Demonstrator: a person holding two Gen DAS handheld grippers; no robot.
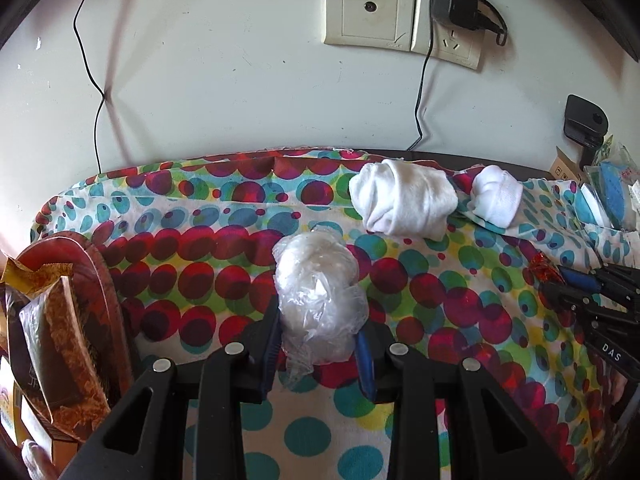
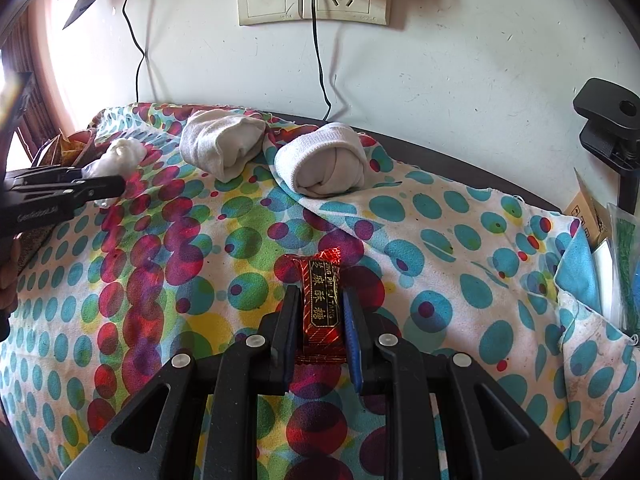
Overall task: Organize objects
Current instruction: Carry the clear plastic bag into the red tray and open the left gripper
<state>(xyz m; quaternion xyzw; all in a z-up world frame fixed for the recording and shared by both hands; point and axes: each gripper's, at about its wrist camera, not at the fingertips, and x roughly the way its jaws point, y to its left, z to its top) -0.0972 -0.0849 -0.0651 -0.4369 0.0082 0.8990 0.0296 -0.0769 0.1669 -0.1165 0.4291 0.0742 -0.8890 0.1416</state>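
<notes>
My left gripper (image 1: 320,320) is shut on a crumpled clear plastic bag (image 1: 318,292) just above the dotted cloth (image 1: 192,280); the bag also shows in the right wrist view (image 2: 118,158). My right gripper (image 2: 320,300) is shut on a red candy wrapper with gold lettering (image 2: 322,300), which also shows at the right of the left wrist view (image 1: 542,270). Two rolled white socks lie at the back of the cloth, one larger (image 1: 404,204) (image 2: 222,140) and one smaller (image 1: 496,196) (image 2: 324,164).
A red-brown container with snack packets (image 1: 60,320) stands at the left edge. Boxes and blue packets (image 1: 608,196) pile up at the right, under a black clamp (image 2: 612,120). The wall behind carries sockets (image 1: 400,12) and hanging cables.
</notes>
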